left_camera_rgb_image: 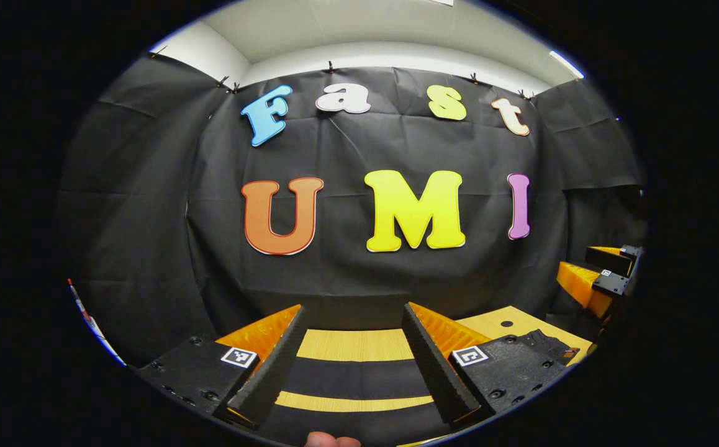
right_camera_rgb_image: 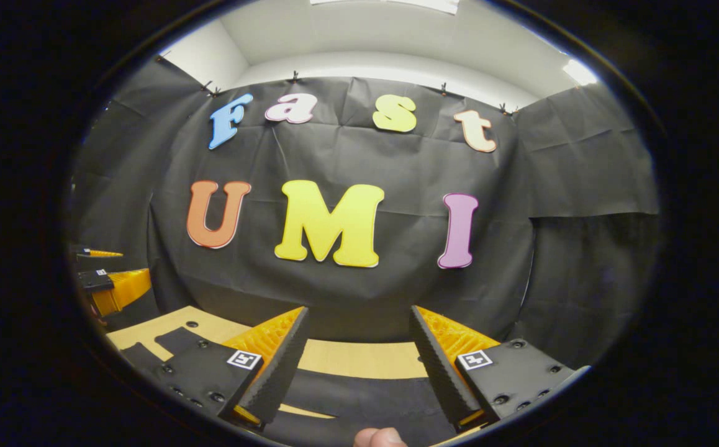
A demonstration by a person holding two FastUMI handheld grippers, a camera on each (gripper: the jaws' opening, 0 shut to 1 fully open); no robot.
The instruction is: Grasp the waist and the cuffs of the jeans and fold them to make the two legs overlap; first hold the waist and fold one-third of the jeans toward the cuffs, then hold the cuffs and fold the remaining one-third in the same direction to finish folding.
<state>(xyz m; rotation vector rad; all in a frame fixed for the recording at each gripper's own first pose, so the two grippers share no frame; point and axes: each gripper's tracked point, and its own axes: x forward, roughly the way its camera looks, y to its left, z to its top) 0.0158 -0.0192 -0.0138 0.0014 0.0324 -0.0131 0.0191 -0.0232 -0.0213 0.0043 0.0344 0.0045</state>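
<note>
- Left gripper view looks level along the left tool (left_camera_rgb_image: 354, 347) at the black cloth wall, both fingers spread wide with nothing between them.
- Below those fingers lies the wooden table (left_camera_rgb_image: 359, 344), crossed by dark bands (left_camera_rgb_image: 353, 375); these may be the jeans, but I cannot tell.
- Off to that view's right edge hangs the right tool (left_camera_rgb_image: 601, 279), held up and apart.
- Right gripper view gives the same picture: the right tool's fingers gape, gripping nothing, above table wood and dark cloth (right_camera_rgb_image: 366, 397).
- A fingertip (right_camera_rgb_image: 379, 437) of the holding hand peeks in at the bottom.
- Both tools seem raised and open in readiness, I'd judge; no grasp of waist or cuffs is made.
</note>
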